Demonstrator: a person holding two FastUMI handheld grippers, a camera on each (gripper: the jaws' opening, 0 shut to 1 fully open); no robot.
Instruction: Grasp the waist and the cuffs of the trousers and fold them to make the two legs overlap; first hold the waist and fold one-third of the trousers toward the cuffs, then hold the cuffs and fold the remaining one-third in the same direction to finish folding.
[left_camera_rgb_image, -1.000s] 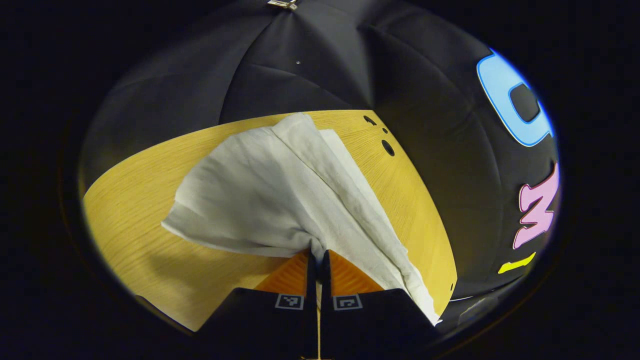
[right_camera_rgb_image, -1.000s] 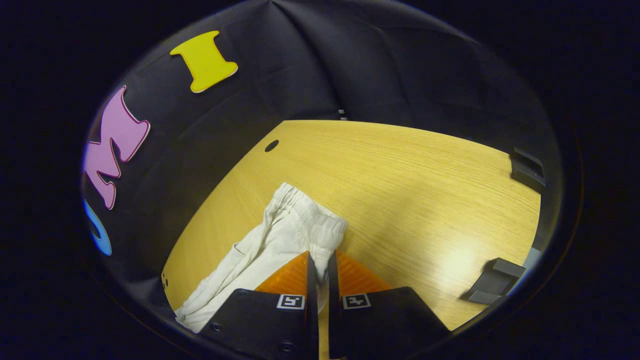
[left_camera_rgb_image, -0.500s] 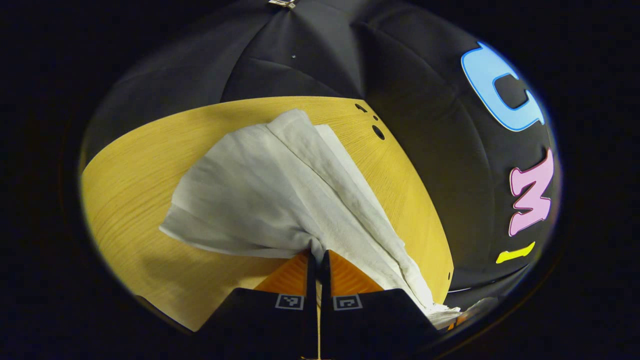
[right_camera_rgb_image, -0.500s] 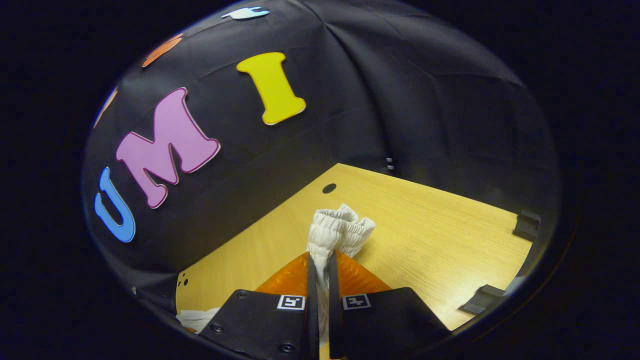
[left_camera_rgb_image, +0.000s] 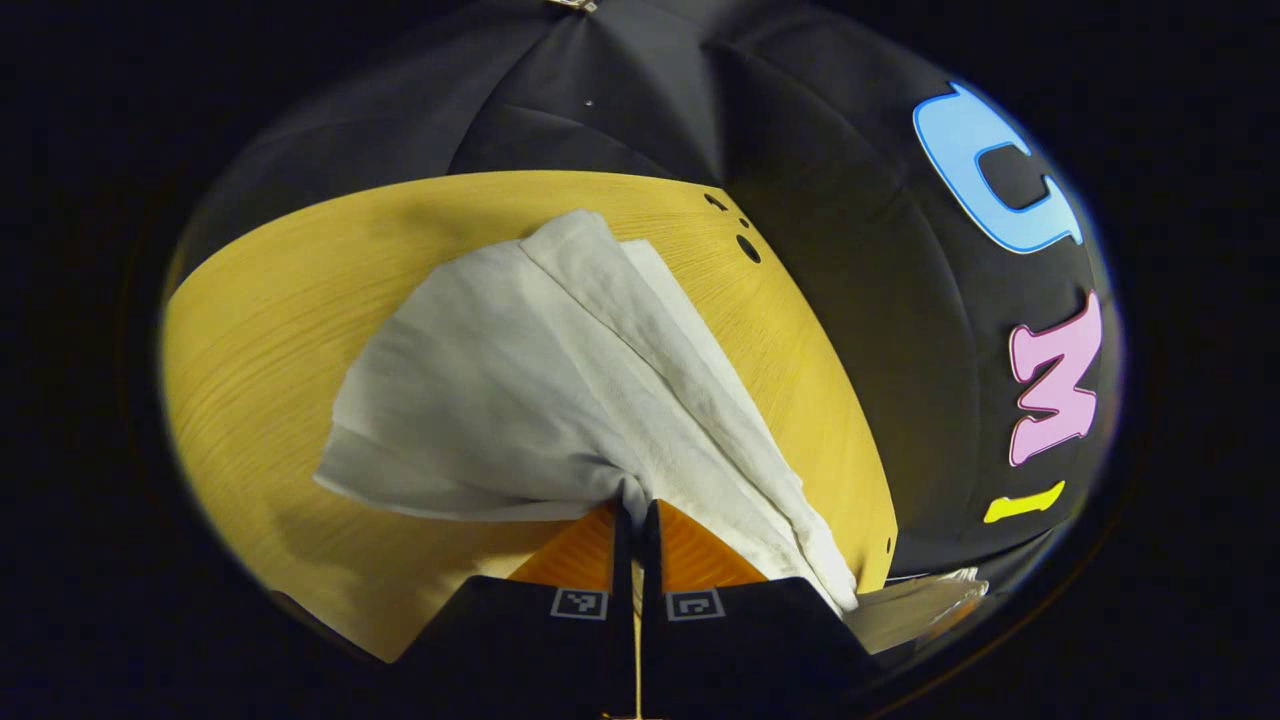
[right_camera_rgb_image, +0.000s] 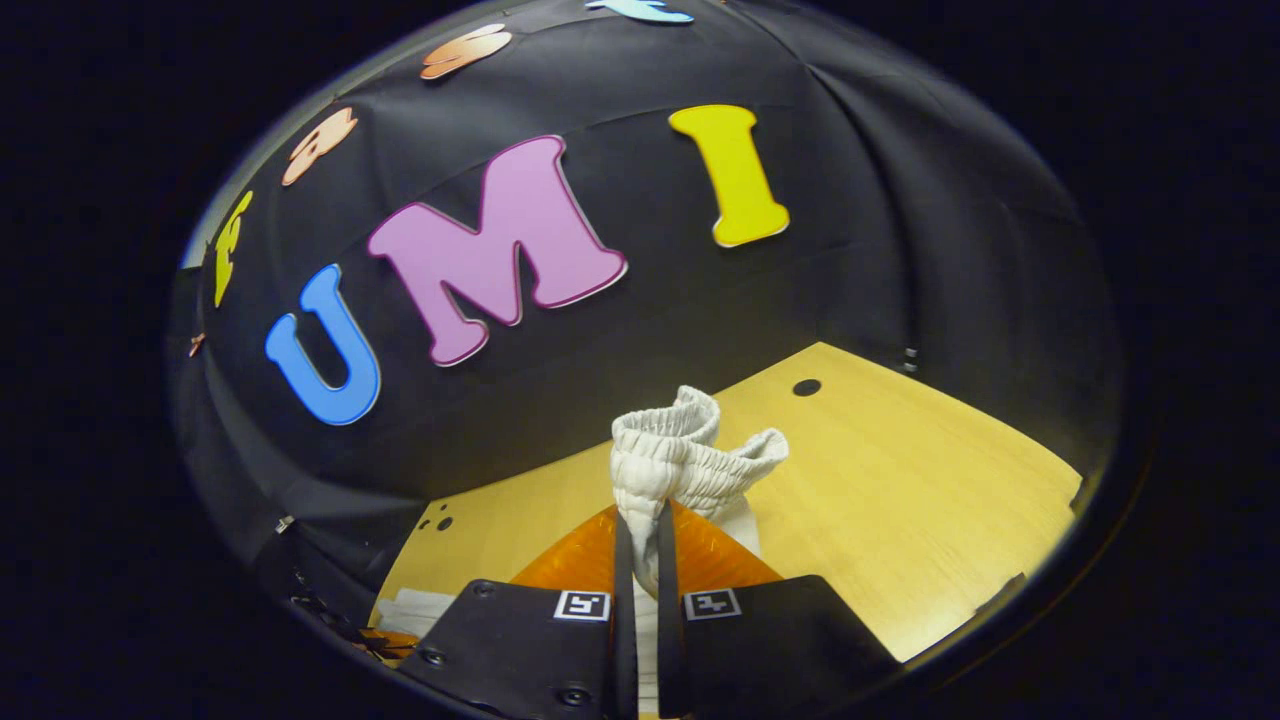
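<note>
so the right gripper (right_camera_rgb_image: 640, 545) has hauled the elastic waist (right_camera_rgb_image: 685, 460) up off the desk (right_camera_rgb_image: 900, 520) in the last second, jaws clamped on it. Left gripper (left_camera_rgb_image: 636, 535) stays pinched on the trousers (left_camera_rgb_image: 520, 380) leg, half-draped over the desk. Looks like the leg-overlap fold is underway

The left gripper (left_camera_rgb_image: 636, 515) has its two fingers pressed together on a pinch of white cloth trousers (left_camera_rgb_image: 520, 390) above the wooden tabletop (left_camera_rgb_image: 260, 330), while the right gripper (right_camera_rgb_image: 640, 520), raised and tilted up, is clamped on the gathered elastic waist (right_camera_rgb_image: 680, 455).
</note>
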